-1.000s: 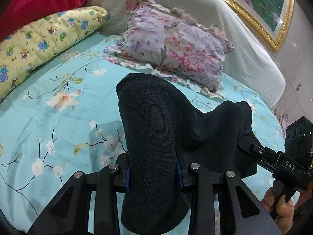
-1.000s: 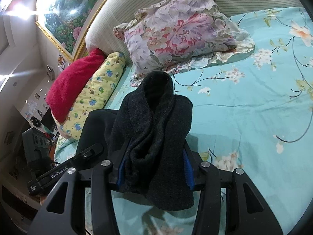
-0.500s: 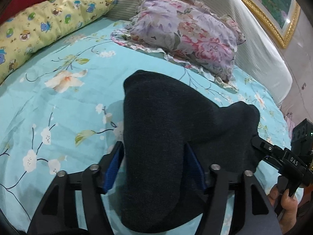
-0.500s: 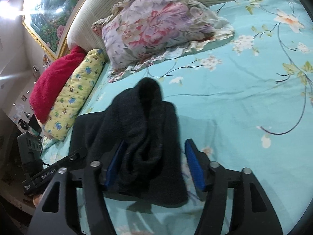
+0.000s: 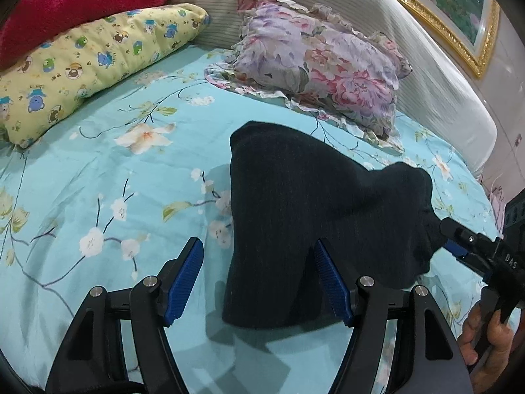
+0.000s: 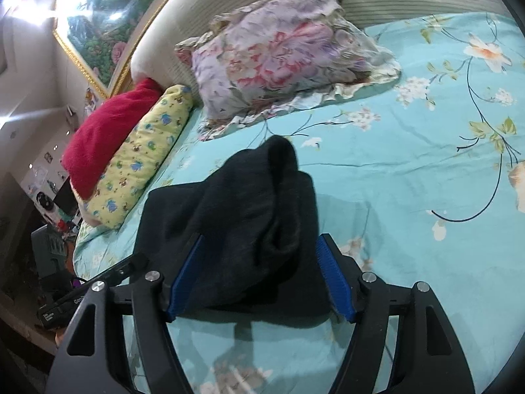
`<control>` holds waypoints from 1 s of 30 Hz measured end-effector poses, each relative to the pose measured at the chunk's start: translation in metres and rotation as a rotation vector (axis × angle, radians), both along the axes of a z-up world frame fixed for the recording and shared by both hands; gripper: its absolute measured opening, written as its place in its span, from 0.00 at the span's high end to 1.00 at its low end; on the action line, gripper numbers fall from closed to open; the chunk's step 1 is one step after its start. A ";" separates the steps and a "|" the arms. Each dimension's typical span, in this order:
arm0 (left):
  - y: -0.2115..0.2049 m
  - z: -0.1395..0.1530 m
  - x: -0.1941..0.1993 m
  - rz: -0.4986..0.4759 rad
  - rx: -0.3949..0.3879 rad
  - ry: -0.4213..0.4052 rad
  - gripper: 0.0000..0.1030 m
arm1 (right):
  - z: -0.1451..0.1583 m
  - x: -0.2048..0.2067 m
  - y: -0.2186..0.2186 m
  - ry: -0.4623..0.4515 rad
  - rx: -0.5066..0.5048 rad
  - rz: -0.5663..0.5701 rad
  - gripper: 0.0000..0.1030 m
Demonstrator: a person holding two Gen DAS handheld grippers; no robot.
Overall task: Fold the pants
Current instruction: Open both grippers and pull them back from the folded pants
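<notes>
The dark knit pants (image 5: 315,216) lie bunched in a folded heap on the turquoise flowered bedsheet (image 5: 98,177). My left gripper (image 5: 257,249) is open, its blue pads spread wide; the near end of the heap lies between them, touching the right pad only. In the right wrist view the pants (image 6: 249,216) rise in a hump between the spread pads of my right gripper (image 6: 259,246), which is open. The right gripper also shows at the right edge of the left wrist view (image 5: 472,249), against the far end of the heap.
A floral ruffled pillow (image 5: 321,69) lies beyond the pants. A yellow cartoon pillow (image 5: 82,65) and a red blanket (image 5: 75,0) are at the left. A ribbed white headboard (image 5: 426,65) curves behind. A gold-framed painting (image 6: 108,23) hangs above.
Both grippers went from shut on the pants to open. The pants dropped onto the sheet, and both grippers drew back a little.
</notes>
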State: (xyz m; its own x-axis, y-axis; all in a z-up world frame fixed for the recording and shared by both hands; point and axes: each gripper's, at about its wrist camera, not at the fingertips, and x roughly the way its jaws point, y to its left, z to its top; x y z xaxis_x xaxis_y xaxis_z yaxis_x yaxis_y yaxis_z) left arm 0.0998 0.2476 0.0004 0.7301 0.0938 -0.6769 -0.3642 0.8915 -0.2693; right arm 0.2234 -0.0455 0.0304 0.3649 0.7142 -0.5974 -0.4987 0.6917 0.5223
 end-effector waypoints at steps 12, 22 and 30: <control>-0.020 0.002 -0.024 -0.032 0.064 0.014 0.28 | 0.020 -0.047 0.014 -0.141 -0.097 0.114 0.15; -0.033 -0.002 -0.037 -0.043 0.126 0.033 0.23 | 0.014 -0.074 0.031 -0.212 -0.186 0.215 0.10; -0.044 -0.002 -0.043 -0.041 0.212 0.044 0.21 | 0.007 -0.084 0.040 -0.267 -0.247 0.261 0.04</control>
